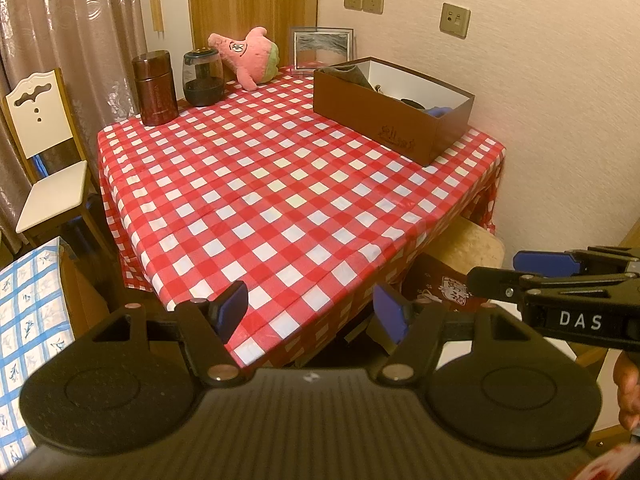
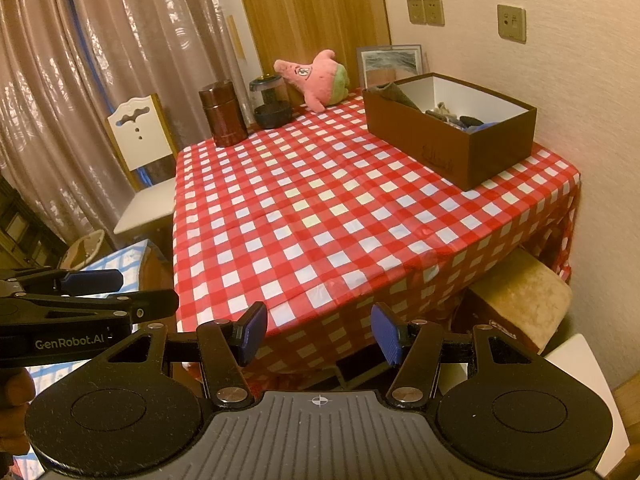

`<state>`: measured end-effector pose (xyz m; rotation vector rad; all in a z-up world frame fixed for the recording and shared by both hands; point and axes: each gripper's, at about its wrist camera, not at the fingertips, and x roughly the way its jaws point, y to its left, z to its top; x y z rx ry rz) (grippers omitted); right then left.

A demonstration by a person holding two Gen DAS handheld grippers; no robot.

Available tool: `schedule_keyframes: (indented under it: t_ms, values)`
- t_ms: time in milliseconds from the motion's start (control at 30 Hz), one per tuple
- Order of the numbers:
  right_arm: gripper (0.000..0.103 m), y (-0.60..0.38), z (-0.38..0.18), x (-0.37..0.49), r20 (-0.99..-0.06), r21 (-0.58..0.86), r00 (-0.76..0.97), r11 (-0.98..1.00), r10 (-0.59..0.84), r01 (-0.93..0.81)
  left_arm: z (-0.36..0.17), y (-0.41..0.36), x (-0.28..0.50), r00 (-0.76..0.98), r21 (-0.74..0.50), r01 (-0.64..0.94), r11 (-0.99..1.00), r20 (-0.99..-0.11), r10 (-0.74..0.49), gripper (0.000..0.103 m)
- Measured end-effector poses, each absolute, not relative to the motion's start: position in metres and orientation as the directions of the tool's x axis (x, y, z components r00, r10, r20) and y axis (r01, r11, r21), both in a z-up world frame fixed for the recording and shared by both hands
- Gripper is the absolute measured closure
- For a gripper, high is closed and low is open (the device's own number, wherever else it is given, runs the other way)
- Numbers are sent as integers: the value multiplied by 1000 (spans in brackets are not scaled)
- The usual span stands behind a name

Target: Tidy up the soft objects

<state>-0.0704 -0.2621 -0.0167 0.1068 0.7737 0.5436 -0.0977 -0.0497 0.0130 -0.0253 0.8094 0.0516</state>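
Lying tilted: pink star plush toy (image 1: 247,56), green shorts | pointed head toward curtain, up-left | both tools open, empty

I hold both grippers short of the table (image 1: 280,184), angled down toward its near edge. My left gripper (image 1: 310,312) has its jaws spread wide with nothing between them. My right gripper (image 2: 318,332) sits just beside it, jaws apart and empty too. A bit of each hand (image 1: 628,392) shows behind the grippers, gripping the handles.
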Motion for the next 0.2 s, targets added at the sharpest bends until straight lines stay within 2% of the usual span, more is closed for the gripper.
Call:
schedule_keyframes:
  t_ms: [200]
  values:
    - [45, -262, -17, -70, -636, 286, 585, 858, 503, -427, 13, -52, -96, 688, -3, -52, 999, -725, 34, 36]
